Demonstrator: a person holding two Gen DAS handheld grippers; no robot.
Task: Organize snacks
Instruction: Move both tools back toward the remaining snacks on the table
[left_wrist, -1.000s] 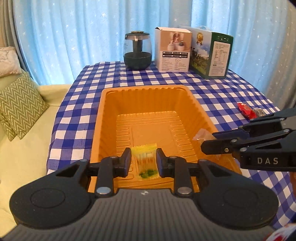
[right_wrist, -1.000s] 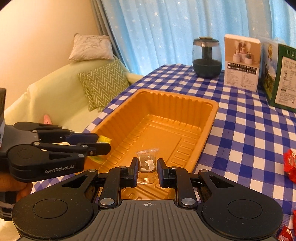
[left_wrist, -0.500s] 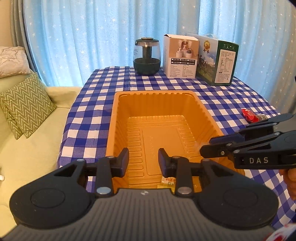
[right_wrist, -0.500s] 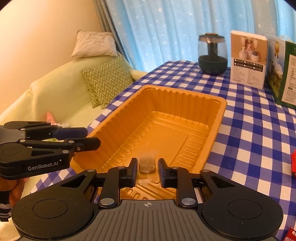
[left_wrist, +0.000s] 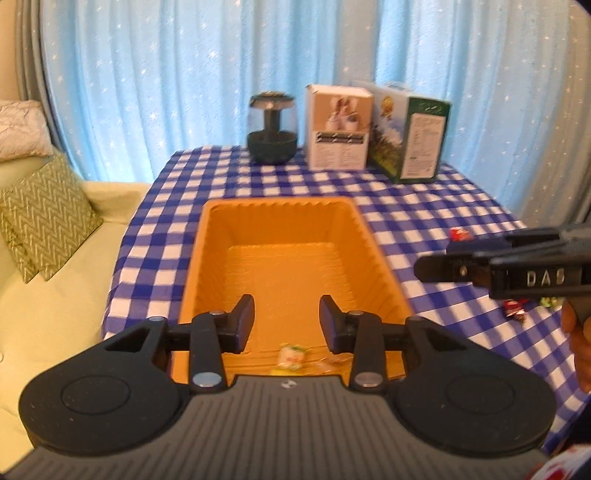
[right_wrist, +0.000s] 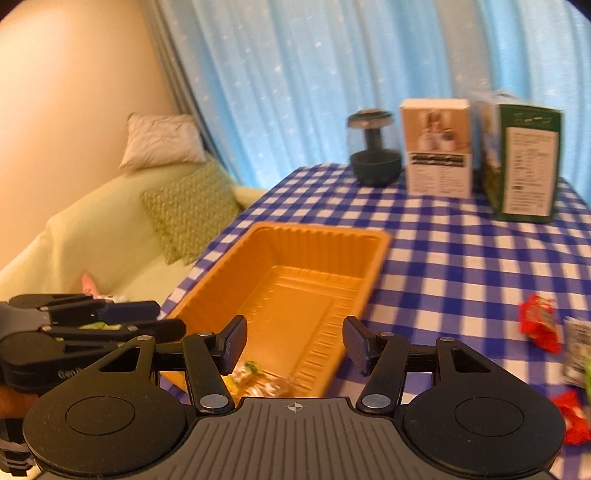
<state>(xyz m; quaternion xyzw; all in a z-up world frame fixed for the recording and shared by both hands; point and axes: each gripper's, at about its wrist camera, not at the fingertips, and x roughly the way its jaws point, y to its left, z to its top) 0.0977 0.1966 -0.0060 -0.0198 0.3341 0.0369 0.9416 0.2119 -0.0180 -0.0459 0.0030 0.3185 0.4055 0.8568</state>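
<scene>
An orange plastic tray (left_wrist: 373, 254) sits on the blue checked table; it also shows in the right wrist view (right_wrist: 373, 273). A yellow-green snack packet (left_wrist: 291, 355) and a clear packet (left_wrist: 330, 363) lie at the tray's near end, also seen in the right wrist view as the yellow-green packet (right_wrist: 245, 371) and the clear packet (right_wrist: 280, 386). My left gripper (left_wrist: 287, 324) is open and empty above the tray's near end. My right gripper (right_wrist: 294, 345) is open and empty over the tray's near right corner. Red snack packets (right_wrist: 539, 326) lie on the table to the right.
A dark glass jar (left_wrist: 272, 127), a white box (left_wrist: 338, 127) and a green box (left_wrist: 410, 138) stand at the table's far edge. A pale green sofa with a patterned cushion (left_wrist: 40, 218) lies left of the table. More packets (left_wrist: 515, 308) lie right of the tray.
Both grippers opened and dropped their packets into the tray's near end. Both have pulled back and up, and the right gripper's jaws have spread wider.
</scene>
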